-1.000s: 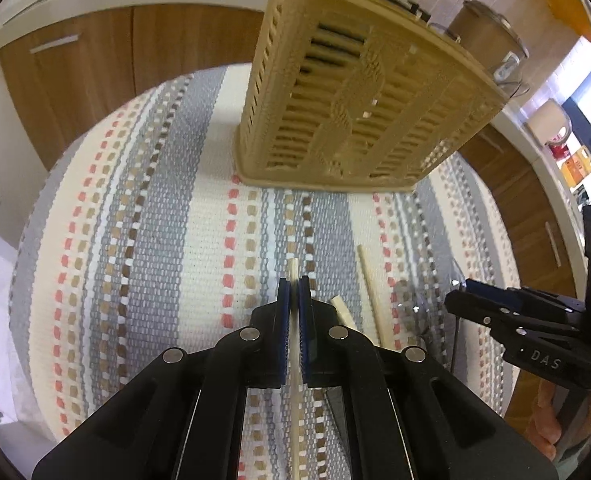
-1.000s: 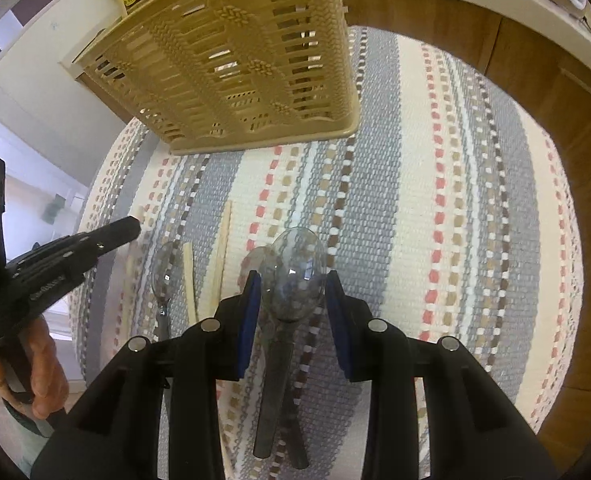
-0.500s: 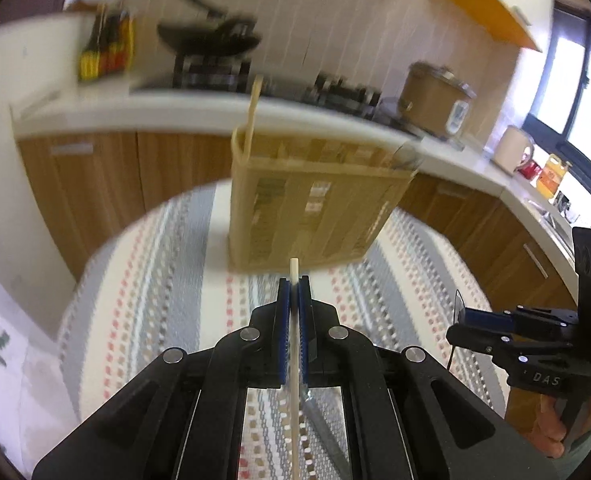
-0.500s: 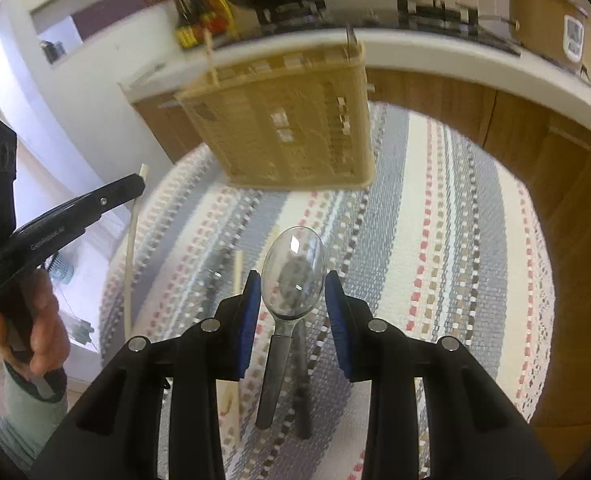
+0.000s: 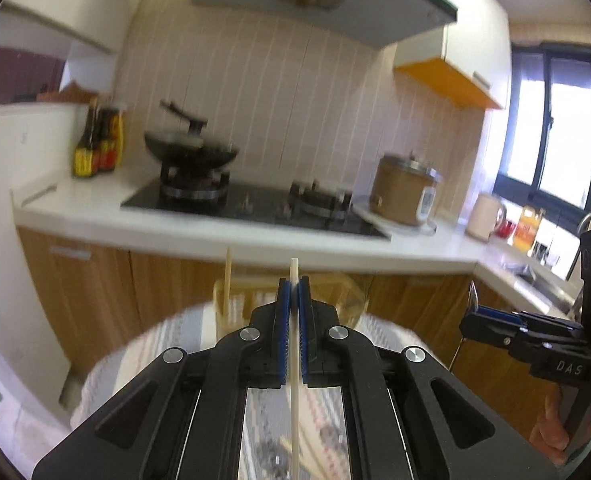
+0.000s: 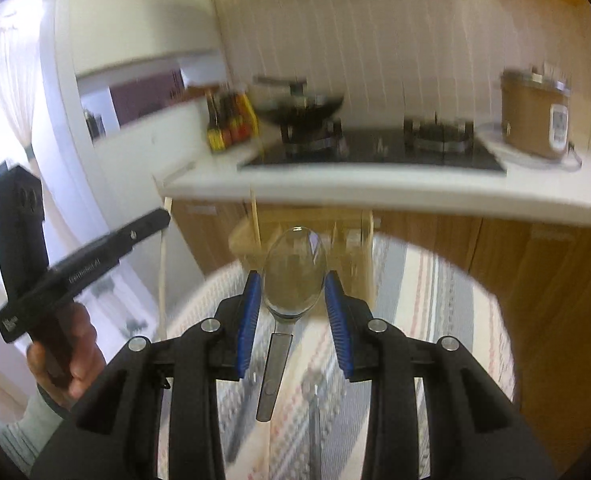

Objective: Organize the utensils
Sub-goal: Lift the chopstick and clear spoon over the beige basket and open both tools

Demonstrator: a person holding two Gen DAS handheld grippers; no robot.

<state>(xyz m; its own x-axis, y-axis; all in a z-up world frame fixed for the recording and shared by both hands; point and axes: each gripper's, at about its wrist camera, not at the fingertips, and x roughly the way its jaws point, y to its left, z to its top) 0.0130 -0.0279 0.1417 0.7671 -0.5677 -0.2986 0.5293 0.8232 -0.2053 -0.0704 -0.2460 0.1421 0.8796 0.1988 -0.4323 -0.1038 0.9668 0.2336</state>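
Daylight is pouring in through the window [image 5: 551, 128], blowing out its panes. Motion blur is smearing the countertop [image 5: 223, 236], the wok [image 5: 191, 152] and the striped tablecloth [image 6: 427, 304]. Fisheye distortion is bending both views into dark corners.

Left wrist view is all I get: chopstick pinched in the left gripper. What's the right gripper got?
Observer: The right gripper is shut on a clear spoon, pinching the bowl by its edges, with the handle hanging back toward the camera.
Operator: How does my chopstick sit, seen from the side?
Observer: In the right wrist view the chopstick stands about upright. A short tip pokes above the left gripper and most of it hangs below.
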